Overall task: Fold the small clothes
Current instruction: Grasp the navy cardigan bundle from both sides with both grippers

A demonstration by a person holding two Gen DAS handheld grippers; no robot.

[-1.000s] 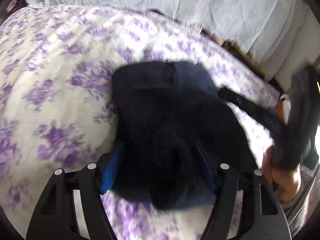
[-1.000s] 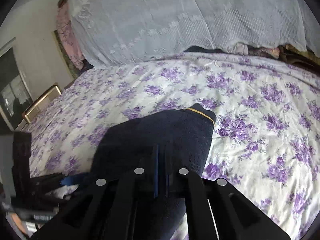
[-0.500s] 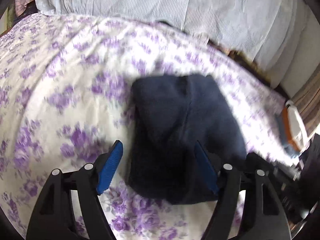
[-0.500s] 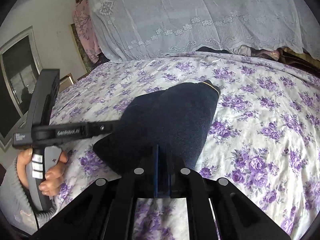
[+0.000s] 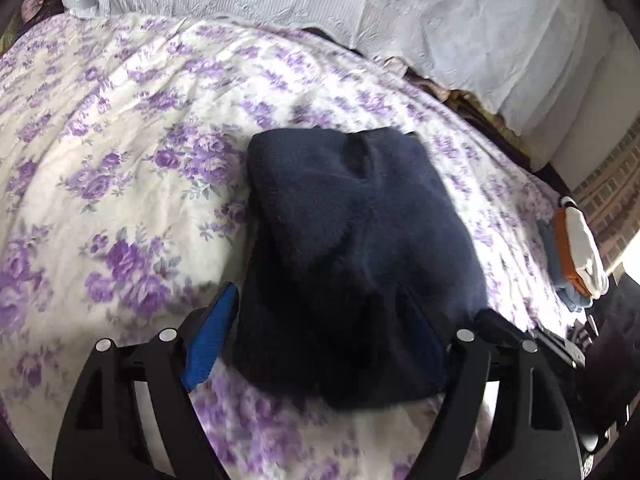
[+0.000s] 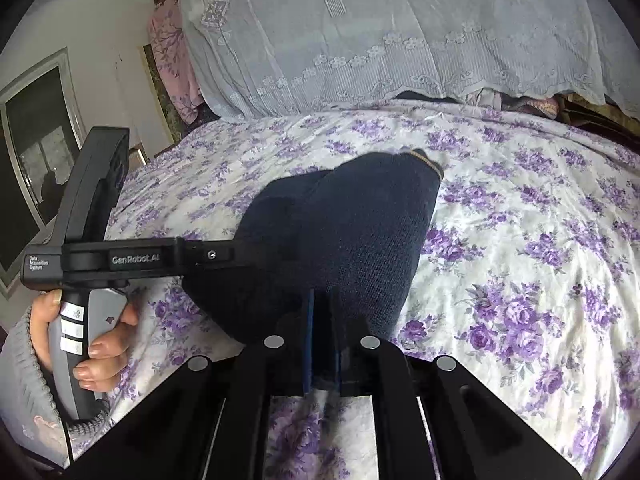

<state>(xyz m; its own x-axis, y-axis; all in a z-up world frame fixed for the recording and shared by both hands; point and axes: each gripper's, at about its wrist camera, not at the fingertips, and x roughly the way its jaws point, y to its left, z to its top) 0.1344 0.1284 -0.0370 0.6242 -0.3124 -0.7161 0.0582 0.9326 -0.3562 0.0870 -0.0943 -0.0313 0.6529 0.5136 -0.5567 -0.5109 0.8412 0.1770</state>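
A dark navy garment (image 5: 352,248) lies folded on the purple-flowered bedspread (image 5: 120,160). My left gripper (image 5: 320,308) straddles its near end. Its jaws are opening, and the blue left pad (image 5: 212,340) stands just clear of the cloth. In the right wrist view the garment (image 6: 352,240) has a thin yellow trim at its far corner. My right gripper (image 6: 323,312) is shut on the garment's near edge, with dark cloth between the pads. The left gripper (image 6: 236,254) reaches in from the left, held by a hand (image 6: 100,344) in a grey sleeve. The right gripper (image 5: 492,322) shows dimly at the garment's near right corner.
A small stack of folded clothes (image 5: 576,252), white, orange and blue, sits at the bed's right edge. A white lace cover (image 6: 400,40) drapes over a heap along the back of the bed. A dark window (image 6: 36,160) is on the left wall.
The right gripper swung from up at the right down to the garment's near right corner, and the raised flap now lies flat. The left jaws have widened off the cloth.
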